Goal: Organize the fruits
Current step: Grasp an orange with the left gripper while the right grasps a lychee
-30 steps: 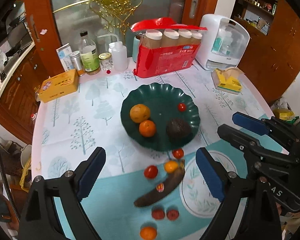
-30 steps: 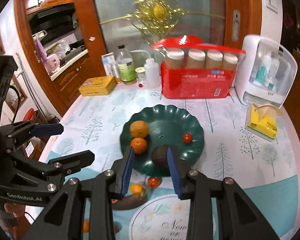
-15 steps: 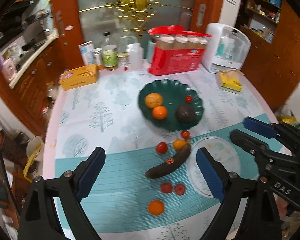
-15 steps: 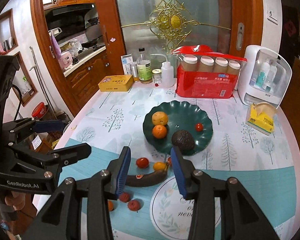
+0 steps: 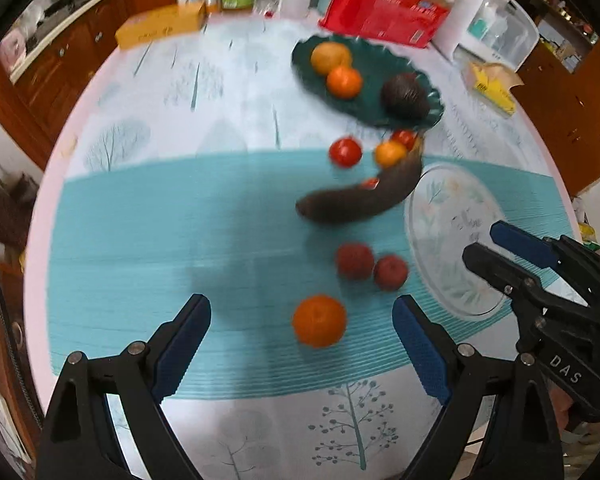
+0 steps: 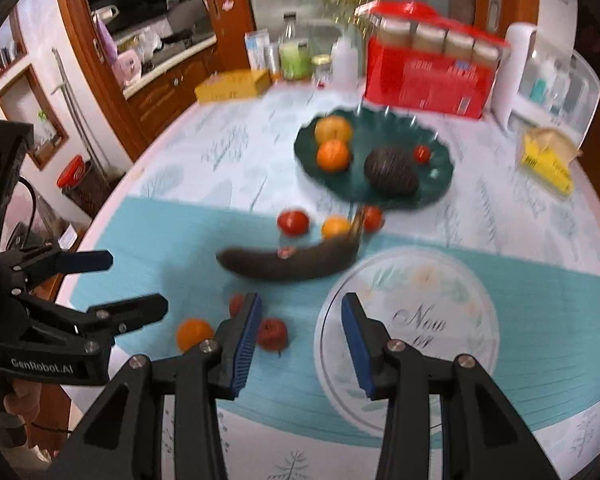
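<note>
Both my grippers have dropped toward the worktop [image 5: 140, 208]: left gripper [image 5: 302, 342] gaping around the loose round orange [image 5: 319, 321], right gripper [image 6: 300, 336] parted, empty, blackened banana [image 6: 288, 262] ahead.

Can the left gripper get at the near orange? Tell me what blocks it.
Probably yes. The left gripper is open, with the orange lying alone on the table between its fingers, apart from the two red fruits. Nothing blocks it.
</note>
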`<state>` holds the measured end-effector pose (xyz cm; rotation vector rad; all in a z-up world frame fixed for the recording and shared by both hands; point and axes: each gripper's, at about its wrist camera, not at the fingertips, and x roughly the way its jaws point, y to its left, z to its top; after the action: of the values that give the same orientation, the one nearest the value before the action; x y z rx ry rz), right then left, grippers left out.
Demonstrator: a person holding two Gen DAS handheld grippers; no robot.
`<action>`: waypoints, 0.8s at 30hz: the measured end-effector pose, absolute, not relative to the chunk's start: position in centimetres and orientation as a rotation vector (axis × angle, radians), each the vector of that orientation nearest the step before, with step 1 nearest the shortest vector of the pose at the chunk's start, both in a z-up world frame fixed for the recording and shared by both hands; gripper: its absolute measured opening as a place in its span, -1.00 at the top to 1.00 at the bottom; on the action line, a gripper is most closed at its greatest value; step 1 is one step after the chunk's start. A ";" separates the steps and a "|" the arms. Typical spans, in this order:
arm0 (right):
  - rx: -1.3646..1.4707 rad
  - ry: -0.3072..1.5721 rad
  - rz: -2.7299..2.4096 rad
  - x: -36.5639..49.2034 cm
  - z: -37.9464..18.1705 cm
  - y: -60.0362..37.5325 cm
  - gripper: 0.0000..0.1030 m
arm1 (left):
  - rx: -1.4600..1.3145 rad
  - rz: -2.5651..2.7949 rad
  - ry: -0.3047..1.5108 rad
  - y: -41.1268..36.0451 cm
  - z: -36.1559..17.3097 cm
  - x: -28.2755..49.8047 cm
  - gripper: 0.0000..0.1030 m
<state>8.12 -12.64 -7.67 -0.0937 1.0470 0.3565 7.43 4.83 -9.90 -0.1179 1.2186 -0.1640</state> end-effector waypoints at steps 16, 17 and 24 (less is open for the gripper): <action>-0.179 1.162 0.436 7.9 -15.9 -10.6 0.18 | -0.188 -0.134 1.220 4.7 -16.3 6.9 -0.71; -0.183 1.157 0.442 8.0 -16.0 -10.5 0.19 | -0.193 -0.133 1.217 4.7 -16.4 6.9 -0.68; -0.208 1.108 0.469 8.5 -16.4 -10.0 0.20 | -0.223 -0.147 1.210 4.7 -16.7 7.2 -0.43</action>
<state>8.47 -10.02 -16.36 -0.2075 1.1083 0.4687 7.17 4.68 -16.65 -0.2234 1.2103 -0.1470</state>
